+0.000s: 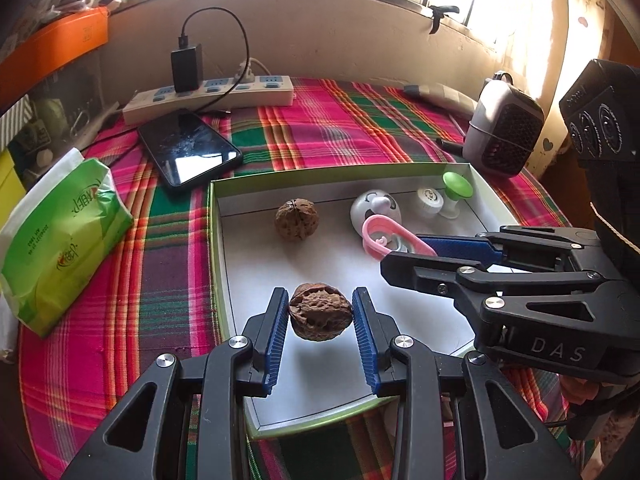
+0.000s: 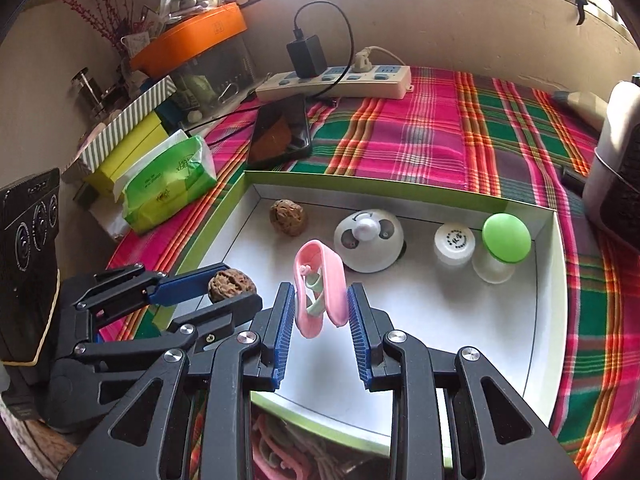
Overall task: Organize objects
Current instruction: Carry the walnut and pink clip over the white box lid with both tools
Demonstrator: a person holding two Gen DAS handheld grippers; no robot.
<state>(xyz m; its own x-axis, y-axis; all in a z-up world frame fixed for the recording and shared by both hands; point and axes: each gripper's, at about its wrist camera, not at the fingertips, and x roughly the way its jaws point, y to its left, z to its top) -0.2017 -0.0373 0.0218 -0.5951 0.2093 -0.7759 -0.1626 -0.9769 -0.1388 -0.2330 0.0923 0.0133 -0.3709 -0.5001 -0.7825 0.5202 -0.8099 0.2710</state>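
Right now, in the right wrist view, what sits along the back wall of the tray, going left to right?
walnut → white dome toy → small white jar → green-capped bottle, all inside the tray.
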